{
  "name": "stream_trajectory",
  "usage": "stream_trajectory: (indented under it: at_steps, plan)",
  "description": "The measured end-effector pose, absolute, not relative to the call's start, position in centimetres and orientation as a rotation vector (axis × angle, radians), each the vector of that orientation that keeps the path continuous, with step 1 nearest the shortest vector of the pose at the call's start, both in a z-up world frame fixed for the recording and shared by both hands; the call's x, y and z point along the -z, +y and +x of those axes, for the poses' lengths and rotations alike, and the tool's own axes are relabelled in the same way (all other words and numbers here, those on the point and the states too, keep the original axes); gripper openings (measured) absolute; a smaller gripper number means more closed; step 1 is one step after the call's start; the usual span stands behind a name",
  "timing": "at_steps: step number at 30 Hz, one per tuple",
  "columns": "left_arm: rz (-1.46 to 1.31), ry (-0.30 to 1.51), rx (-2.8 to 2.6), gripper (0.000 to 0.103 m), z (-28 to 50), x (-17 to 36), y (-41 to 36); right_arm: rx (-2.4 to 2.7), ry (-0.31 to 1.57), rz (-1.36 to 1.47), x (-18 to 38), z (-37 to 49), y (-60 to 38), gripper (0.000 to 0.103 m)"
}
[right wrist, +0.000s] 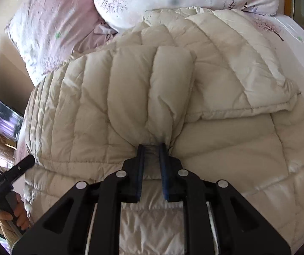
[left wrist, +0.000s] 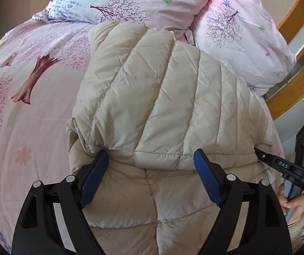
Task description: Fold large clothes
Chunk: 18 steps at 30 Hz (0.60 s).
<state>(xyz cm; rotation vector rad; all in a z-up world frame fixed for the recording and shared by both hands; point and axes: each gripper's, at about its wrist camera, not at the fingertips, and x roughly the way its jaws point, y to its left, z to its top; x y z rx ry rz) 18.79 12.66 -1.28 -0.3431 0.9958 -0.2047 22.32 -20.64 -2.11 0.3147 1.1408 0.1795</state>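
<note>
Cream quilted puffer jacket [left wrist: 164, 97] lies on your pink floral bed [left wrist: 24, 116], partly folded near the pillows. Your right gripper [right wrist: 152, 148] pinches a folded edge with narrow jaws; your left gripper [left wrist: 152, 161] stands wide, holding nothing. That slick, springy fabric could slip free and unfold.

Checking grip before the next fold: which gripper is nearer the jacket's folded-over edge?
Right. The right gripper is pinched on the folded edge of the puffer jacket, fabric bunched between its pads. The left gripper stands wide open, its fingertips straddling the same edge without clamping it.
</note>
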Motion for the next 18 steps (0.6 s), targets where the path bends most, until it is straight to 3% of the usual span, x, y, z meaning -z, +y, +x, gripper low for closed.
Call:
stream_trajectory:
  at_steps: [3, 5, 6, 7, 10, 18]
  plan:
    - [-0.351, 0.981, 0.232, 0.083, 17.7, 0.7, 12.8, -0.201, 1.112, 0.334, 0.9, 21.2, -21.4, 0.023]
    - [-0.365, 0.939, 0.258, 0.085, 16.0, -0.2, 13.5, -0.201, 1.061, 0.354, -0.6, 20.2, -22.6, 0.048]
    - [-0.364, 0.92, 0.262, 0.09, 15.2, -0.7, 13.9, -0.198, 1.029, 0.36, -1.3, 19.6, -23.3, 0.051]
    - [-0.365, 0.899, 0.263, 0.095, 14.2, -1.0, 14.2, -0.201, 1.003, 0.364, -1.9, 19.1, -24.1, 0.053]
    - [-0.367, 0.844, 0.25, 0.097, 11.2, -1.9, 15.8, -0.203, 0.965, 0.378, -3.2, 17.2, -26.8, 0.06]
    - [-0.332, 0.815, 0.147, 0.097, 3.7, -1.4, 18.5, -0.196, 0.953, 0.396, -2.9, 12.3, -32.4, 0.06]
